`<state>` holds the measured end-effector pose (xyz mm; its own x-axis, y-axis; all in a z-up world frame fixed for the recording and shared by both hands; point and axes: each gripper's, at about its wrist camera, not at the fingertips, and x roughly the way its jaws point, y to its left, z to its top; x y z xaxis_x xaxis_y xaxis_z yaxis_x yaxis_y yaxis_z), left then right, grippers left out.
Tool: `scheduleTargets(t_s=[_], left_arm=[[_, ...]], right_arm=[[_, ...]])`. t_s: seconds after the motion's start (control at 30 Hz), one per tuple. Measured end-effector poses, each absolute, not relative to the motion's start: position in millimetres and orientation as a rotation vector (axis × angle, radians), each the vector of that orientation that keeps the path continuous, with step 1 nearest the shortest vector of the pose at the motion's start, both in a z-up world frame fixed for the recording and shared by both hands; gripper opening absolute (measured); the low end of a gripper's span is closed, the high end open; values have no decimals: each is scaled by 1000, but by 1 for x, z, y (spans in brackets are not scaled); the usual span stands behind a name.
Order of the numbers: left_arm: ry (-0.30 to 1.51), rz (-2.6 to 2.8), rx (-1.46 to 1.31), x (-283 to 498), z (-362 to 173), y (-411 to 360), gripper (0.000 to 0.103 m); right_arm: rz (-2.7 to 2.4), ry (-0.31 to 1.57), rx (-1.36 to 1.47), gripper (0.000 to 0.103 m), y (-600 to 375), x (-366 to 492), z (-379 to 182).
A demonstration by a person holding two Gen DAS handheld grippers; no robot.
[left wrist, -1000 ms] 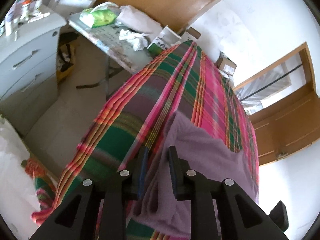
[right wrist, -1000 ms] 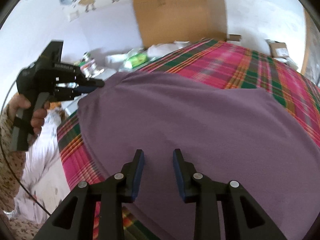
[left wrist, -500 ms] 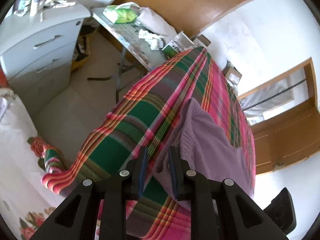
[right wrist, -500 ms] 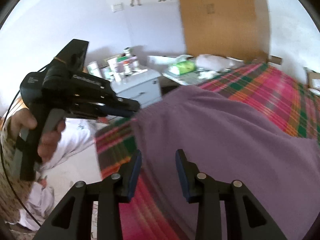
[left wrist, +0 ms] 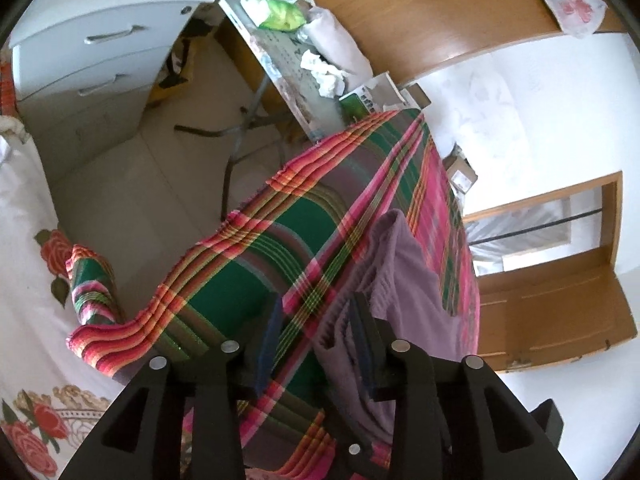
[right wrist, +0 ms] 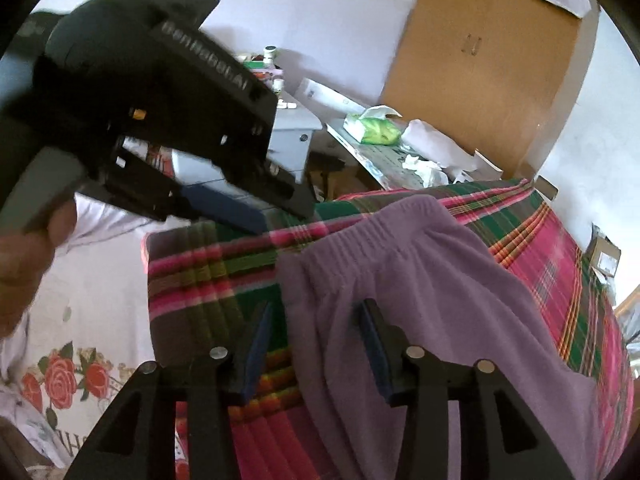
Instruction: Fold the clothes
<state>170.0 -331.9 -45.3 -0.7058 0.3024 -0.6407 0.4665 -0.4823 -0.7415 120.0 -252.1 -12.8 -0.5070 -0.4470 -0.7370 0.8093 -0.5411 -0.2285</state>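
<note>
Purple trousers [left wrist: 404,280] with an elastic waistband [right wrist: 360,232] lie on a table under a pink and green plaid cloth [left wrist: 248,264]. My left gripper [left wrist: 316,340] is open above the plaid cloth, with the trousers' edge just inside its right finger. My right gripper [right wrist: 316,344] is open over the waistband corner of the trousers [right wrist: 420,280], and cloth lies between its fingers. In the right wrist view the left gripper [right wrist: 264,208] hangs at the upper left, held by a hand [right wrist: 24,248], clear of the trousers.
A white drawer cabinet [left wrist: 100,52] and a folding table [left wrist: 296,76] with a green bag [left wrist: 280,12] and tissues stand beyond the plaid table. Bare floor [left wrist: 140,184] lies between them. Floral bedding [left wrist: 24,240] is at the left, a wooden door [left wrist: 560,312] at the right.
The left gripper let go of the trousers' corner, opened wider and drew back to the left. The right gripper moved left to the waistband corner and opened wider.
</note>
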Motion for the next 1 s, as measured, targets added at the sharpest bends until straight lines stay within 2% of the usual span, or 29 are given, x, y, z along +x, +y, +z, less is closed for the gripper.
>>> scheduleTargets(t_s=[0.1,0.23,0.3,0.47,0.7,1.0], left_arm=[[1559,-2352,1160,165,-46,-332,36],[1570,-2371,1215,153,-46,-328,36],[1600,-2374,1254,145,-47,-325,36],[1764,-2404,1241,130,-49,-326,36],[1830,-2376,1318,110,-55,-323,37],[2060,-2327,1195,121,-65,-336,37]], right_arm=[[-2101,727,813,42,-254,118,-12],[-2140,771,740,16,-255,130,-8],[-2169,747,704,14,-249,132,-2],[-2190,641,666,13,-233,135,9],[-2198,542,625,12,-218,132,15],[-2184,467,648,11,-207,131,22]])
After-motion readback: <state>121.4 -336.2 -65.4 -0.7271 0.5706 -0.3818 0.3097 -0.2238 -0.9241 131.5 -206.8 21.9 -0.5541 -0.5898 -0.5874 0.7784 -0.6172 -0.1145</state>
